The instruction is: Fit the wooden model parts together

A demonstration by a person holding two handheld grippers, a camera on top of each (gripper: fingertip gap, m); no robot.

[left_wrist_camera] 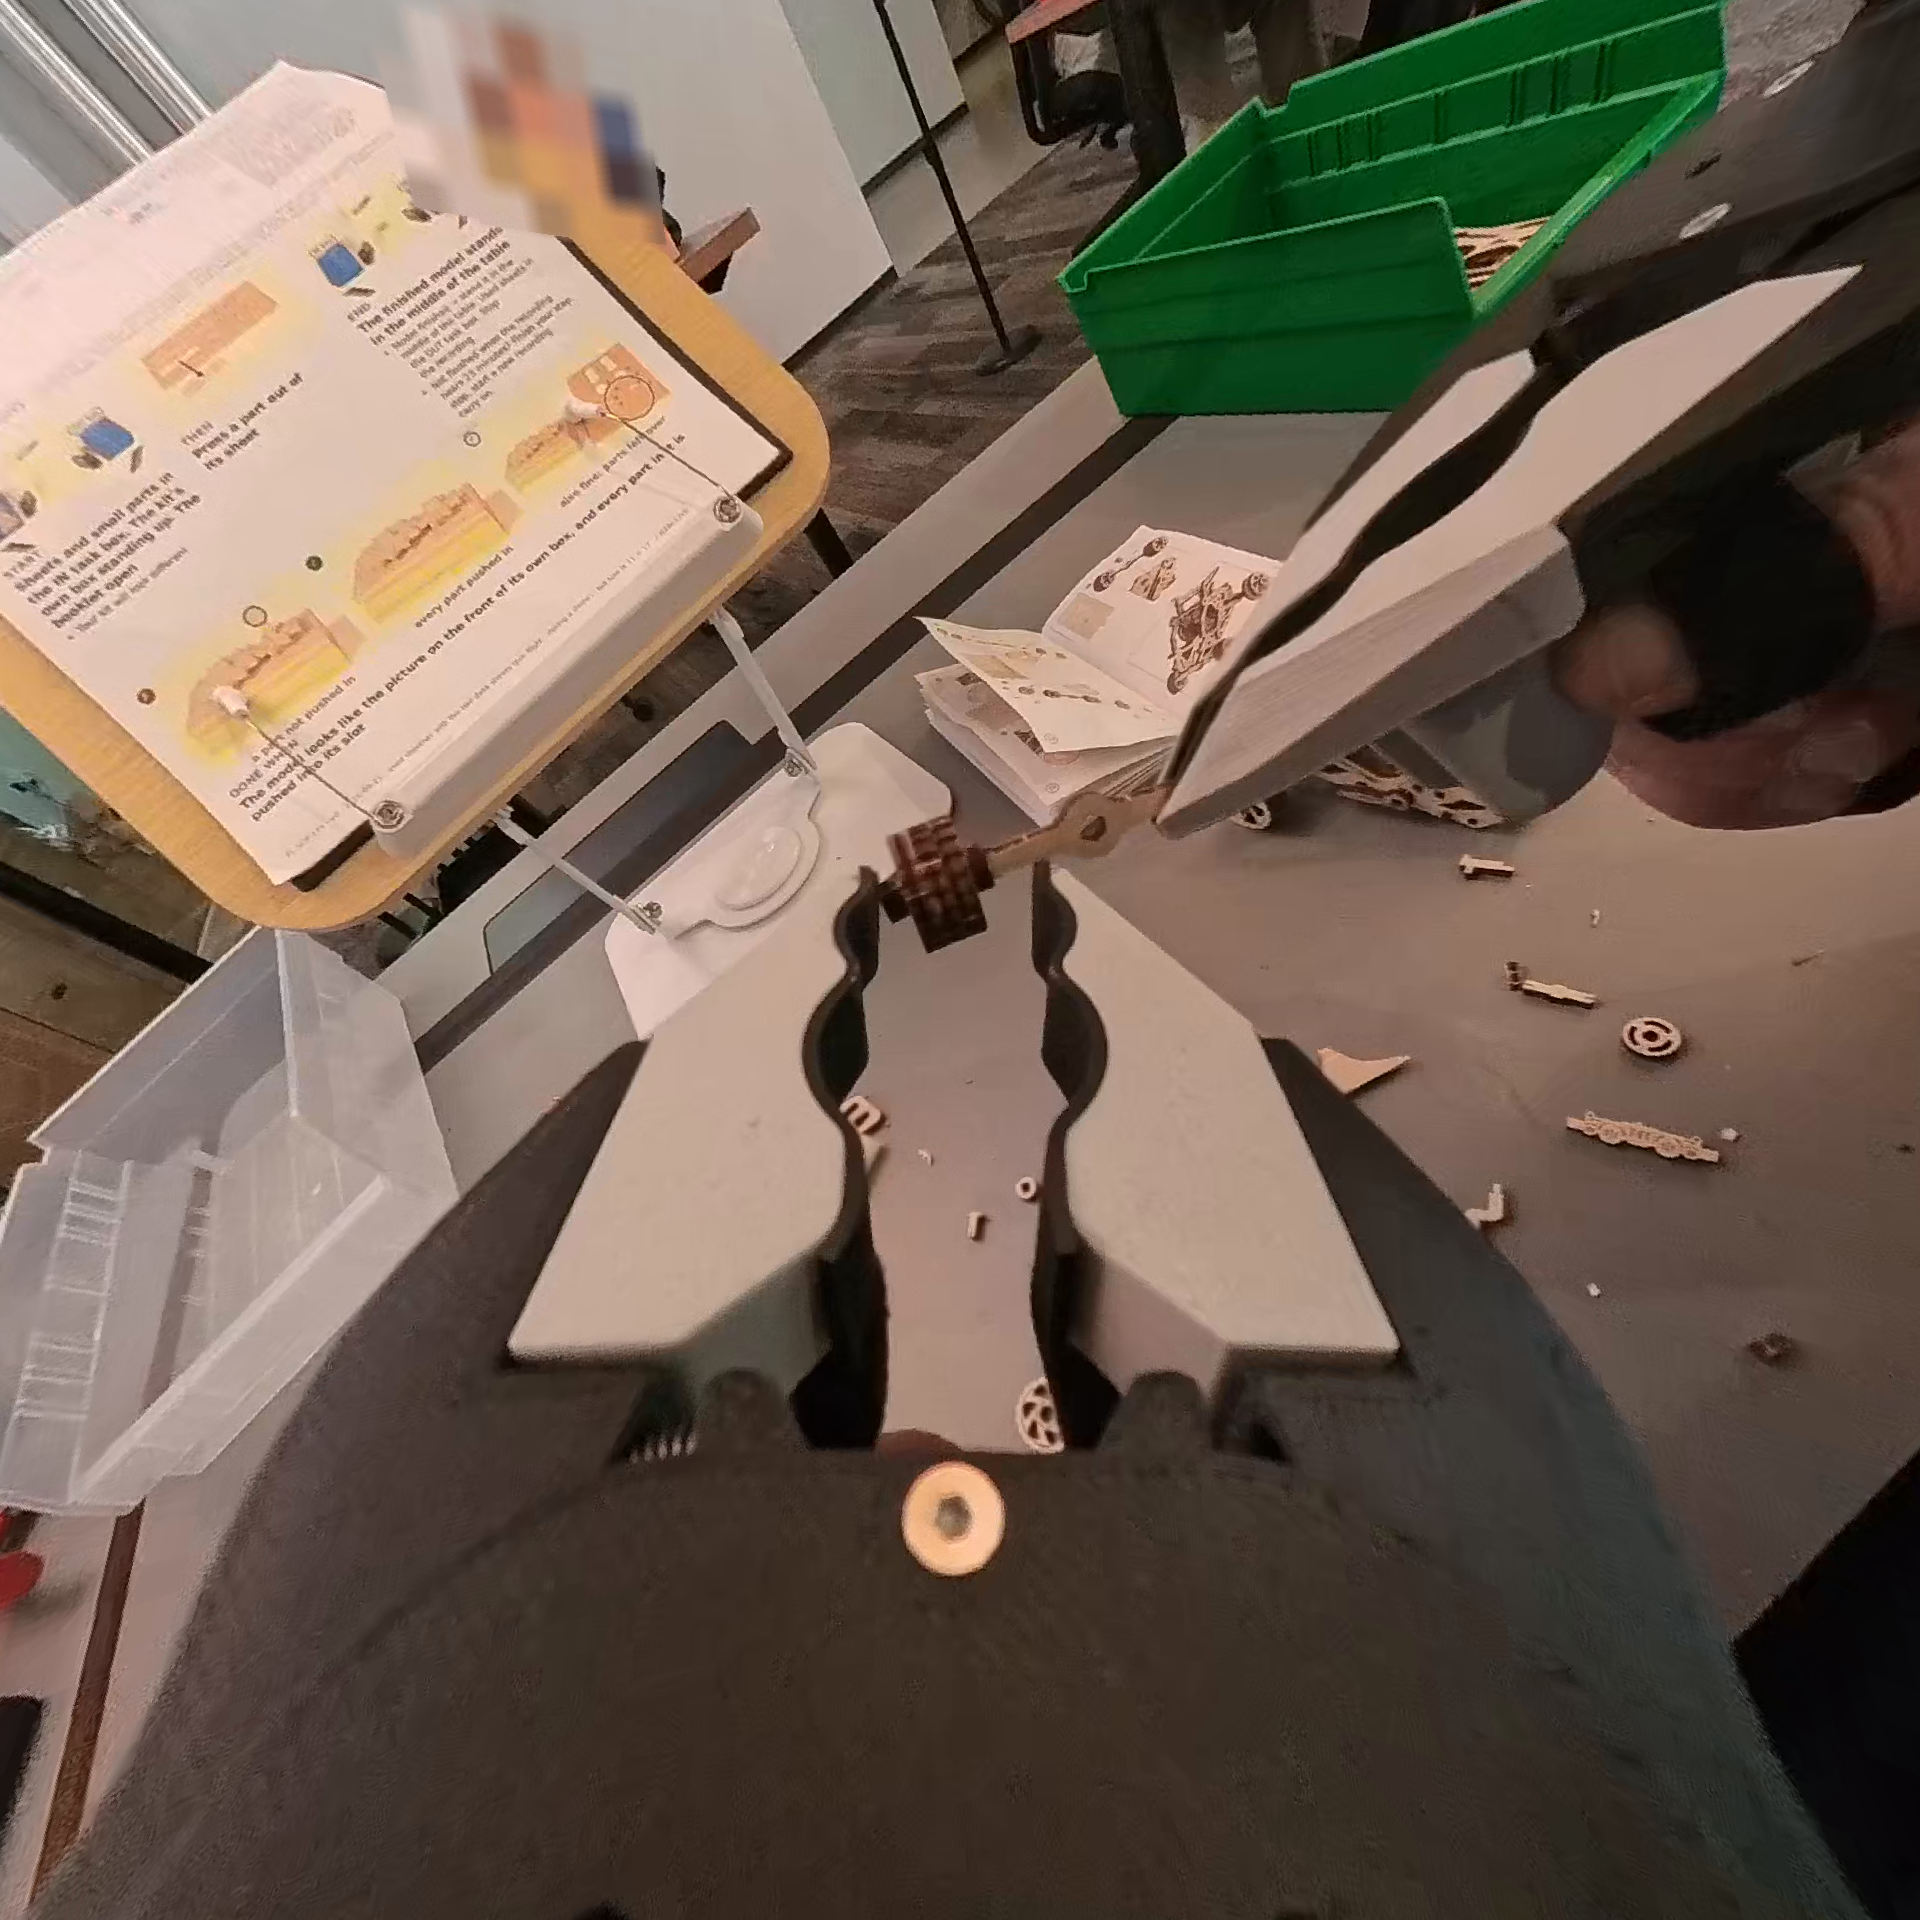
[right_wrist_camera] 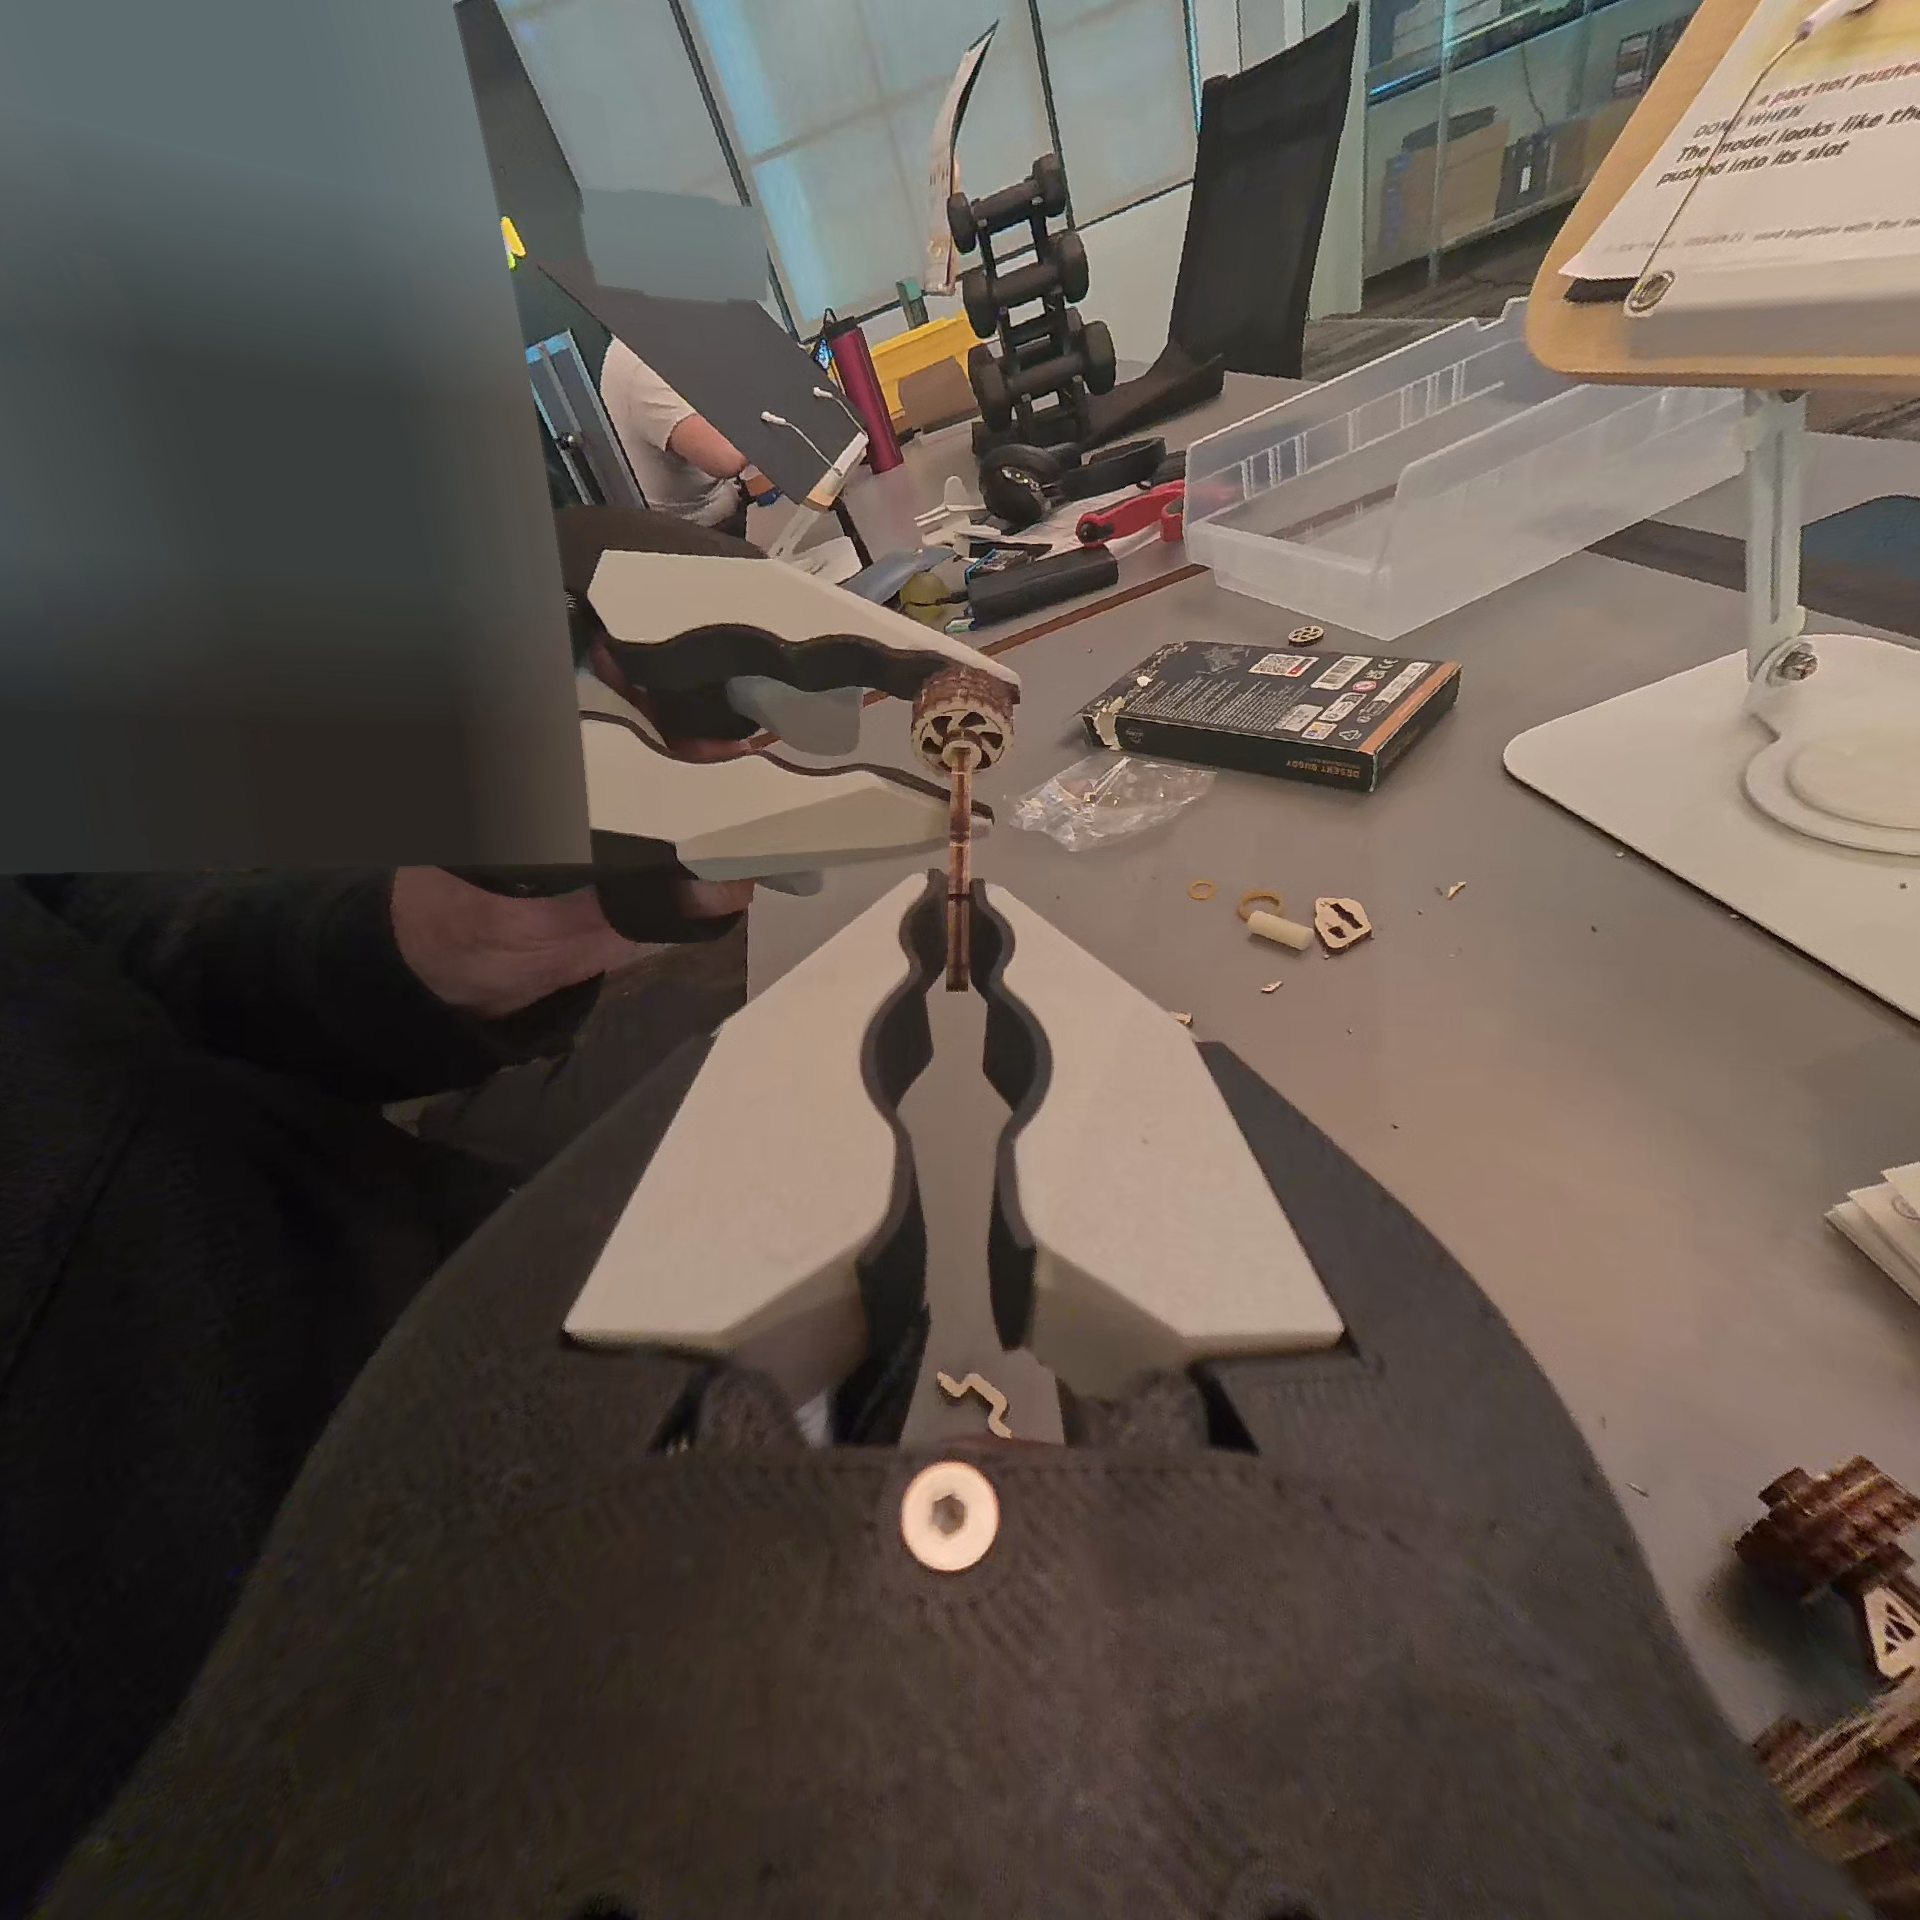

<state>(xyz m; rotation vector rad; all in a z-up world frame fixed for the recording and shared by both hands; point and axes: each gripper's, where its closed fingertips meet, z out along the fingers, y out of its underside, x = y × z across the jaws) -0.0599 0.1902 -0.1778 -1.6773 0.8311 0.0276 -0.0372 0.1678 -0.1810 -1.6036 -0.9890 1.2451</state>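
In your left wrist view, your left claw [left_wrist_camera: 951,899] is parted, its left tip touching a dark wooden wheel [left_wrist_camera: 935,881] held above the grey surface [left_wrist_camera: 1558,1039]. The wheel sits on a pale wooden arm [left_wrist_camera: 1070,836] that your right claw [left_wrist_camera: 1169,805], reaching in from the right, is clenched on. A green bin [left_wrist_camera: 1299,260] stands far right, a booklet [left_wrist_camera: 1070,675] just beyond the wheel. In your right wrist view, your right claw [right_wrist_camera: 954,904] pinches the arm [right_wrist_camera: 958,831] edge-on, the wheel [right_wrist_camera: 963,717] at its far end between the left claw's [right_wrist_camera: 987,748] spread tips. A dark box [right_wrist_camera: 1273,712] lies farther right.
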